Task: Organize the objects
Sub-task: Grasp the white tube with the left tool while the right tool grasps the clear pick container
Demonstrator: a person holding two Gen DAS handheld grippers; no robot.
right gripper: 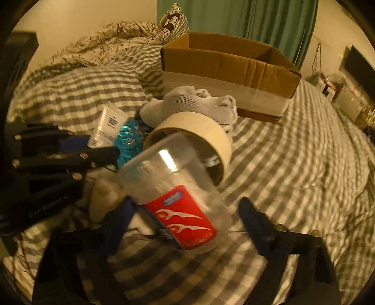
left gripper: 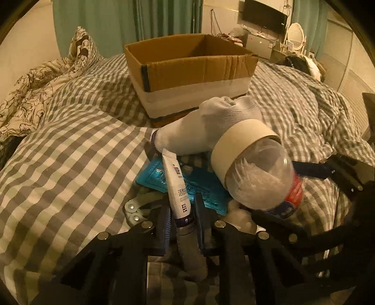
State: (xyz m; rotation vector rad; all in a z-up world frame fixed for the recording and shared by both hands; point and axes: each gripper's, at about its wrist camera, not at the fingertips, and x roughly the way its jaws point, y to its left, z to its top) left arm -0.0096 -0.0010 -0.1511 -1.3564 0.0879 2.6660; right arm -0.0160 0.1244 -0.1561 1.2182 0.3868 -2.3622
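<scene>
Clutter, heaped on a bed for sorting into a cardboard box (left gripper: 189, 70) that stands open-topped just beyond it.

Left gripper (left gripper: 181, 225): fingers closed on the cap end of a white tube (left gripper: 177, 185), which sticks forward over a blue packet (left gripper: 187, 183). Gripping low probably leaves the tube free to lift clear of the heap.

Right gripper (right gripper: 187, 215): fingers spread wide on either side of a clear plastic jar (right gripper: 173, 194) with a red label; whether the pads touch it cannot be told. The jar lies tilted, its far end poking into a roll of tape (right gripper: 199, 138), so it may drag the roll if raised.

White glove (left gripper: 206, 126): lying between heap and box, touching the roll.

Surface: soft, rumpled grey-and-white checked duvet (left gripper: 70, 145); a floral quilt (left gripper: 30, 93) bunched toward the wall.

Room: green curtains (left gripper: 121, 25), a wall-mounted television (left gripper: 264, 15), a round mirror (left gripper: 296, 37) on a crowded dresser, dim yellow light.
</scene>
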